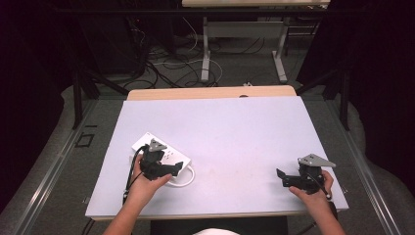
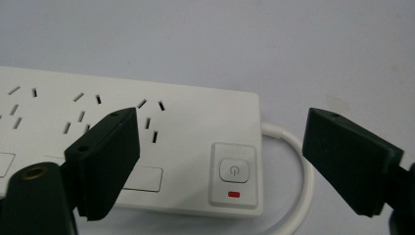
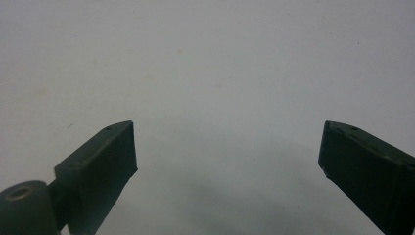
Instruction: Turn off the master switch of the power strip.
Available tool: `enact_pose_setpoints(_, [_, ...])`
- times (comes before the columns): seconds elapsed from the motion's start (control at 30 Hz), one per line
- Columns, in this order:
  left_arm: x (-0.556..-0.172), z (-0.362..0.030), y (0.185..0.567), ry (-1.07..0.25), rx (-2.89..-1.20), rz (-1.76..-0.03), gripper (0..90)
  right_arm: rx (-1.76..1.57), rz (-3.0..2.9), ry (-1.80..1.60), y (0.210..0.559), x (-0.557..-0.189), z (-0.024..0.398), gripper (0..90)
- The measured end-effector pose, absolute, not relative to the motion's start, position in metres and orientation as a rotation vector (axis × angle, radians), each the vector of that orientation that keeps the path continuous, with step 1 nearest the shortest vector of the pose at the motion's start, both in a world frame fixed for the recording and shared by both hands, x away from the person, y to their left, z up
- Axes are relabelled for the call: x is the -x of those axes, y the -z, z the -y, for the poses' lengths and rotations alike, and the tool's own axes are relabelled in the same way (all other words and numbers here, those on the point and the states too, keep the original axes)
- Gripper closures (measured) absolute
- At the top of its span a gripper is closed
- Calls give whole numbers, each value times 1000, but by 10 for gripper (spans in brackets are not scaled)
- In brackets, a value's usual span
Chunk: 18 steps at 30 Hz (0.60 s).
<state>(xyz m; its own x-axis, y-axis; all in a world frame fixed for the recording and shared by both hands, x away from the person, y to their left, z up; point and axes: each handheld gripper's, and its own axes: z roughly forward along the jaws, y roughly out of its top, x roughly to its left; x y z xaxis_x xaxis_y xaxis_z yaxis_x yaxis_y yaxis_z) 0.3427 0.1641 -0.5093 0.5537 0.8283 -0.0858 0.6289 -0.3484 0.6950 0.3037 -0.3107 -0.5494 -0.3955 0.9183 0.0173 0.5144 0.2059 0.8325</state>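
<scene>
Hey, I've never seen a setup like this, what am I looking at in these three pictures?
A person sits at a table covered in white and holds a hand tool with two black tongs in each hand. The high view looks down from above. The other two pictures come from small cameras riding on each tool, looking along its jaws. The left tongs hover wide open over the switch end of a white power strip, near its power button, gripping nothing. The strip's white cable loops beside it. The right tongs are open too, over bare tabletop, holding nothing.
</scene>
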Motion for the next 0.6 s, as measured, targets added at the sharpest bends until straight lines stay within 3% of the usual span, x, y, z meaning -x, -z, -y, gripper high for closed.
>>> enact_pose_setpoints(0.23, [-342,-166,510,-365,-2061,-1194,9,-1333,-1992,-1085,549,-303,311,65])
enact_pose_setpoints(0.6, [-338,-179,503,-397,-2012,-1228,4,-1330,-1987,-1092,549,-303,311,65])
